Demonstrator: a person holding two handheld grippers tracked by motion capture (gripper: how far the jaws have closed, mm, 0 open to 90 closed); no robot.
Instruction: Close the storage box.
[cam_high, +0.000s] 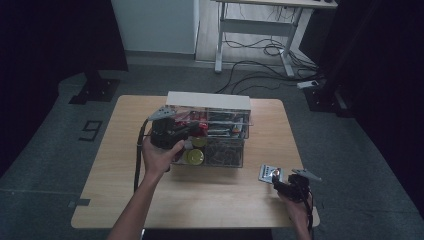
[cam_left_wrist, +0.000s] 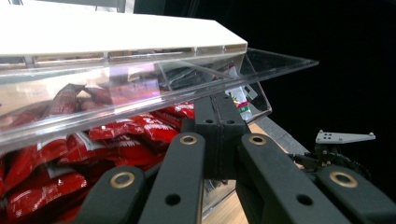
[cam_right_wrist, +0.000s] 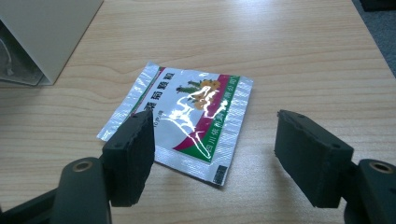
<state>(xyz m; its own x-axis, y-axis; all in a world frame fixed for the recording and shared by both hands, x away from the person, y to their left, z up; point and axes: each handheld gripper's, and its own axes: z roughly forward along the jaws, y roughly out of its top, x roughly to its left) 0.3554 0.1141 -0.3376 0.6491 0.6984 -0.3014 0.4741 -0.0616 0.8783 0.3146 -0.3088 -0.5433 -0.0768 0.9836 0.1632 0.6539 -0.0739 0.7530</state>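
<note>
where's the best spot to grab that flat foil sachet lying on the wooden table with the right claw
Probably the crimped edge nearest the right claw. The silver foil sachet with the red and green print lies flat on the wooden table, so no thick part offers itself. Come in low from the claw's own side, slide one pad under that lower corner and pinch the seam; the open jaws already straddle it without touching.

Dim room; high view murky, soft, black at both sides, table (cam_high: 125, 190) palely lit from above. Right gripper view brighter and sharp: white glare streaks across the foil sachet (cam_right_wrist: 180, 123), near jaws slightly soft. Left gripper view: overexposed white lid (cam_left_wrist: 107, 32), reflections in the clear plastic flap (cam_left_wrist: 154, 93), black background, red packets (cam_left_wrist: 116, 140) blurred.
</note>
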